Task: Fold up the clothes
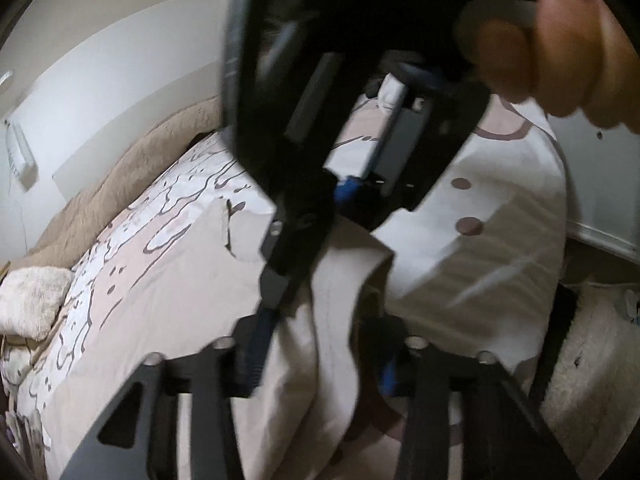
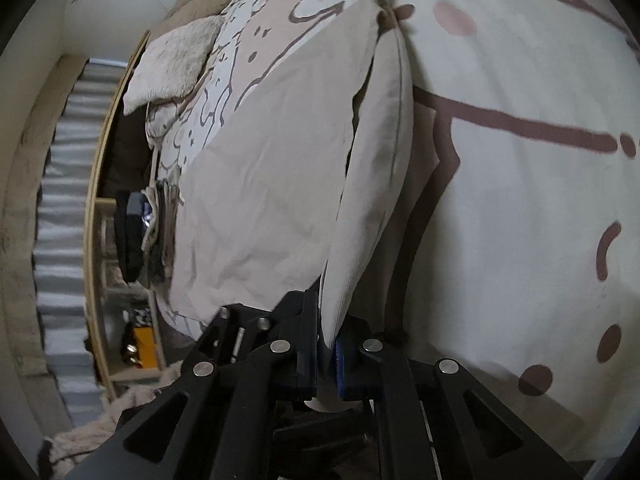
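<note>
Over the bed [image 2: 520, 80], the beige garment [image 2: 260, 168] lies spread on the patterned duvet, one edge raised into a ridge — the right gripper [image 2: 328, 356] has its fingers clenched on that fold, probably to carry it across. The left gripper [image 1: 316, 364] has cloth between its fingers too, but whether they are clamped I cannot tell — the other gripper blocks the view

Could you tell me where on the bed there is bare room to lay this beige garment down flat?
Free: the patterned duvet right of the beige garment. Crowded: the fluffy cushion and tan blanket along the wall side.
</note>
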Available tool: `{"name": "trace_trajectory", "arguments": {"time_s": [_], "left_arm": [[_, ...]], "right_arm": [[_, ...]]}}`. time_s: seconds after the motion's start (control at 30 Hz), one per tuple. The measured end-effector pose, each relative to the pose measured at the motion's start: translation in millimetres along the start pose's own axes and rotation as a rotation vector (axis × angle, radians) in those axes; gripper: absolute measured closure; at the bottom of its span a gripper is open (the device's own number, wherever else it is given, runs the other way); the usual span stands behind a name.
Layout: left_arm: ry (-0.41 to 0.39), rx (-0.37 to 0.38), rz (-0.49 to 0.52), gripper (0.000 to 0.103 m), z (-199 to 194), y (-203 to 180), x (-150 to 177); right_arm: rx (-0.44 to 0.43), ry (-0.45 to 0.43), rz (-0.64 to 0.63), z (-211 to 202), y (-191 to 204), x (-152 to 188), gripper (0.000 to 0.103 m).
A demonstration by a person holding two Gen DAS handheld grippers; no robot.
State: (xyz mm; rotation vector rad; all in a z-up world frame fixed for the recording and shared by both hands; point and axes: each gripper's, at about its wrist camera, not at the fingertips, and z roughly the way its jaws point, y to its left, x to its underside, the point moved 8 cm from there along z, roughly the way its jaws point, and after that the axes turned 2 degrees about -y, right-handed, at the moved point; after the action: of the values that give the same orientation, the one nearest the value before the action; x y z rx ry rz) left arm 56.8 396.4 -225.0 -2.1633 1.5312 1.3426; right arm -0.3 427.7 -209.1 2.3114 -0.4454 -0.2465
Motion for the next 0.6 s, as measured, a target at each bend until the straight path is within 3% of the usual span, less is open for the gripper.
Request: {"name": "trace_trajectory", "arguments": {"time_s": [0.1,0.17,0.27,0.33,0.37,0.4,0.5,0.6], "left_arm": [[0.004,0.0,-0.031,0.081,2,8,2],[0.002,0.006,-0.068,0.096,3,15,2],[0.0,0.032,-0.131,0.099,4,26,3],[-0.013,0.043,-0.155,0.099,3,30,1],[-0.019,0.048,-0.164,0.099,2,32,0],[-0.023,0.056,-0.173,0.099,1,33,0],[-0.031,0.08,-0.213,0.099,-2,35,0],[-0.042,0.114,-0.278,0.099,-6,46,-4]], "right_arm": [[-0.039,-0.002,0.064,0,-4,0,0.095],[-0.074,0.002,0.125,-1,-8,1,0.095],[-0.084,-0.058,0.192,-13,-14,-5,0.092],[-0.065,-0.126,0.166,-27,-14,-16,0.063],[-0.056,-0.16,0.152,-34,-13,-22,0.023],[-0.072,-0.209,0.144,-43,-12,-32,0.014],[-0.124,-0.247,0.129,-50,-5,-59,0.014],[-0.147,-0.23,0.115,-38,-8,-98,0.014]]}}
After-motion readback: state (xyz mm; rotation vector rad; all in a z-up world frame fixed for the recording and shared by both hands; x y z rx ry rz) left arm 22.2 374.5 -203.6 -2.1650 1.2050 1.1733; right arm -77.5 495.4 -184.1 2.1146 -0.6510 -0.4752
